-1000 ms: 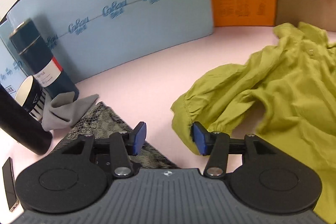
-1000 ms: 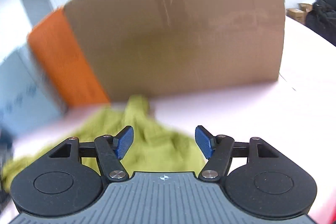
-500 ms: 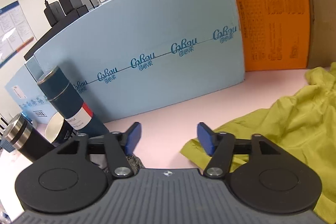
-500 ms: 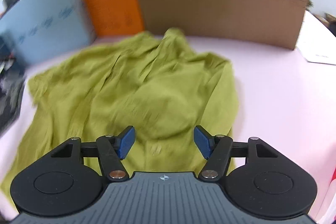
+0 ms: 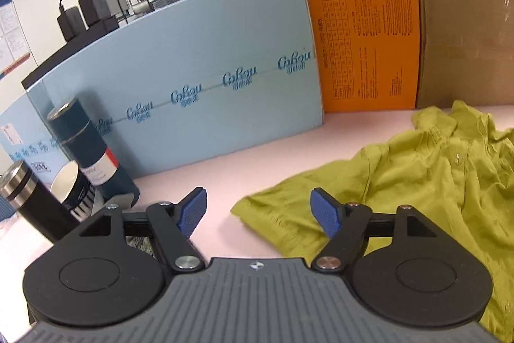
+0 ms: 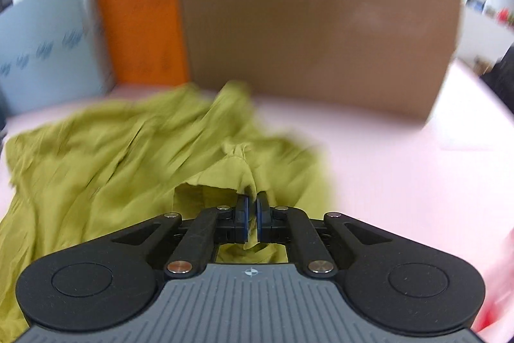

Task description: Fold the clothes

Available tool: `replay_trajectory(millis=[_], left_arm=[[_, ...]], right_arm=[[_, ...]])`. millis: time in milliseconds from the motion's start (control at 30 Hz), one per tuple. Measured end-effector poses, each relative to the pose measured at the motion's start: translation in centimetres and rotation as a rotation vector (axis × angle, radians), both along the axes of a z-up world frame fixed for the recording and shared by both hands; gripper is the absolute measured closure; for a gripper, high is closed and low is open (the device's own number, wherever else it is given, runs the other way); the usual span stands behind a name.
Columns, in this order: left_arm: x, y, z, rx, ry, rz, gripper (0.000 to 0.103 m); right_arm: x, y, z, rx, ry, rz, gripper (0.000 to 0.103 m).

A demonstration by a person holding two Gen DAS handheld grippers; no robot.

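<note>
- Your right gripper [image 6: 252, 208] pinches a fold of the crumpled olive-green shirt [image 6: 128, 159].
- Your left gripper [image 5: 257, 211] hangs spread over the pink desk [image 5: 218, 169], beside the shirt's hem.

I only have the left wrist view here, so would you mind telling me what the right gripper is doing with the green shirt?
Observer: The right gripper is shut on a fold of the green shirt, with cloth bunched up between its blue pads.
Operator: Thank you. Is the table on its far side in use?
Observer: The pink table to the right of the shirt shows bare up to the brown cardboard box.
Operator: And is that view sharp enough to judge the grip?
Observer: Not fully; the picture is smeared with motion blur, so I cannot tell which part of the shirt it holds.
</note>
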State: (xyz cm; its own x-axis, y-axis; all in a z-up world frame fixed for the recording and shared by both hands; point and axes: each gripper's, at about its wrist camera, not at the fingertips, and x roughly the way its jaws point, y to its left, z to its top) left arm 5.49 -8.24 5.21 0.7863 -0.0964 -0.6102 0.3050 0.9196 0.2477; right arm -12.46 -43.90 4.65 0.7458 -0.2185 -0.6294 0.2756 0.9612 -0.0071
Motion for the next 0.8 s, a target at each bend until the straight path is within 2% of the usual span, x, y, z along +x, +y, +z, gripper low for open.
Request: replay_trajectory(millis=[100,133,167,200,233,300,333,400,433,500,567,700,800], left_arm=[[-0.7,0.5,-1.5,0.033,0.046,-0.007,0.034],[-1.0,0.6,-2.1,0.044,0.068,-0.014,0.034],[-1.5,0.6,-3.0,0.068,0.088,-0.033,0.034],[-2.3,0.5,-3.8,0.097,0.099,-0.051,0.034],[-3.0,0.5,-4.5,0.122,0.110,-0.073,0.034],[-5.1,0.9,-5.9,0.152,0.144,-0.131,0.034],[-6.2,1.1,-6.5,0.161,0.162,-0.158,0.034],[-8.0,1.8,-7.6,0.160,0.213,-0.182,0.034],[-8.6,2.1,-8.0,0.152,0.241,-0.181,0.034],[-9.5,2.6,-8.6,0.132,0.276,-0.173,0.034],[-9.9,2.6,-9.0,0.122,0.298,-0.158,0.033],[-9.8,1.6,-7.8,0.134,0.254,-0.151,0.033],[-8.3,-0.5,-4.2,0.131,0.147,-0.230,0.033]], right_arm=[[-0.3,-4.7,3.1,-0.144,0.001,-0.083,0.099],[-0.1,-6.6,3.5,-0.189,0.020,-0.129,0.095],[0.1,-8.4,3.5,-0.239,0.064,-0.188,0.088],[0.3,-10.3,3.6,-0.286,0.108,-0.253,0.070],[0.2,-12.3,3.7,-0.302,0.148,-0.361,0.067],[-1.6,-14.8,4.5,-0.203,0.115,-0.470,0.066],[-2.6,-15.1,4.9,-0.151,0.090,-0.474,0.057],[-3.9,-14.5,4.9,-0.132,0.076,-0.467,0.042],[-4.6,-13.8,4.7,-0.118,0.065,-0.452,0.041],[-5.5,-13.1,4.1,0.028,0.015,-0.376,0.036],[-5.1,-12.9,2.8,0.152,0.022,-0.344,0.036],[-2.1,-13.7,0.9,0.314,0.022,-0.285,0.038],[0.3,-15.0,0.6,0.338,0.060,-0.301,0.038]])
